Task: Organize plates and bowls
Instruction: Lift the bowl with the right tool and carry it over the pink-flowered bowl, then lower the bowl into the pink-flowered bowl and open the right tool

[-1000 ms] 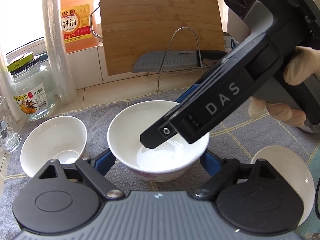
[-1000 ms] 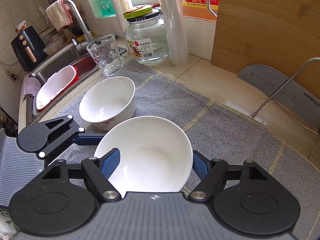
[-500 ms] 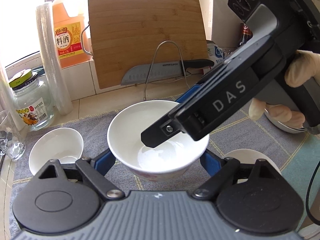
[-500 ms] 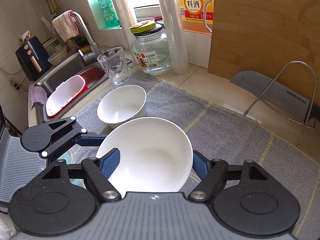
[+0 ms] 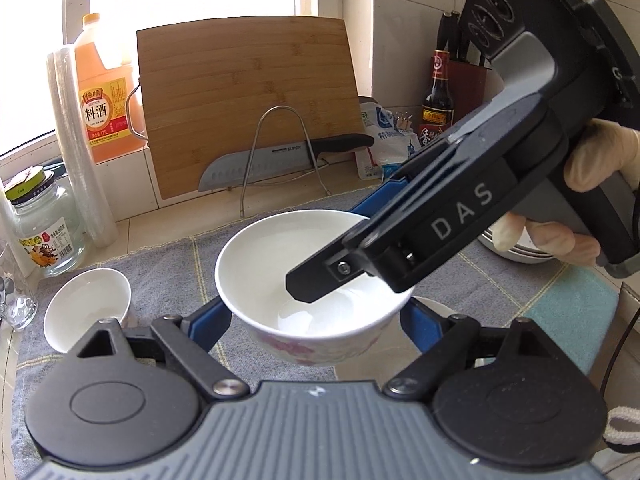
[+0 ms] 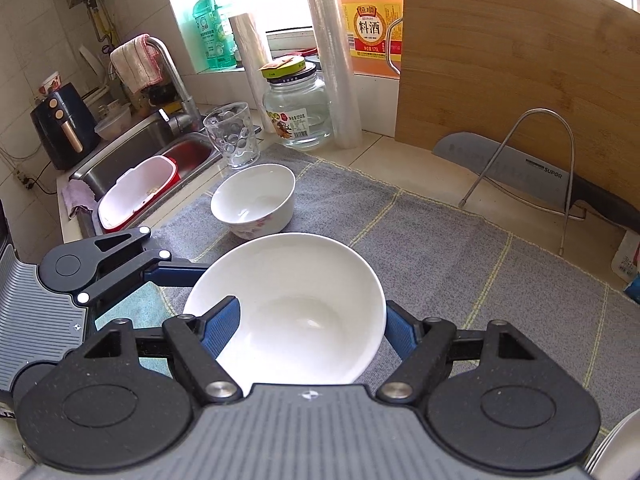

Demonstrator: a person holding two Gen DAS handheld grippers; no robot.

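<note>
1. Change since the earlier frames: both grippers have risen and carried the large bowl (image 6: 288, 304) up off the grey mat (image 6: 440, 248); more of the back wall and the right end of the counter now shows.
2. Left gripper (image 5: 316, 320): clamped across the large bowl's outer wall, one blue pad either side.
3. Right gripper (image 6: 312, 320): clenched on the same bowl's rim, one finger inside, one outside.
4. The small bowl (image 6: 254, 200) stands upright on the mat towards the sink-side edge, ahead and left of the held bowl, well apart from it.
5. Judgement: nesting turns on that bearing; the left gripper is nearer.
</note>
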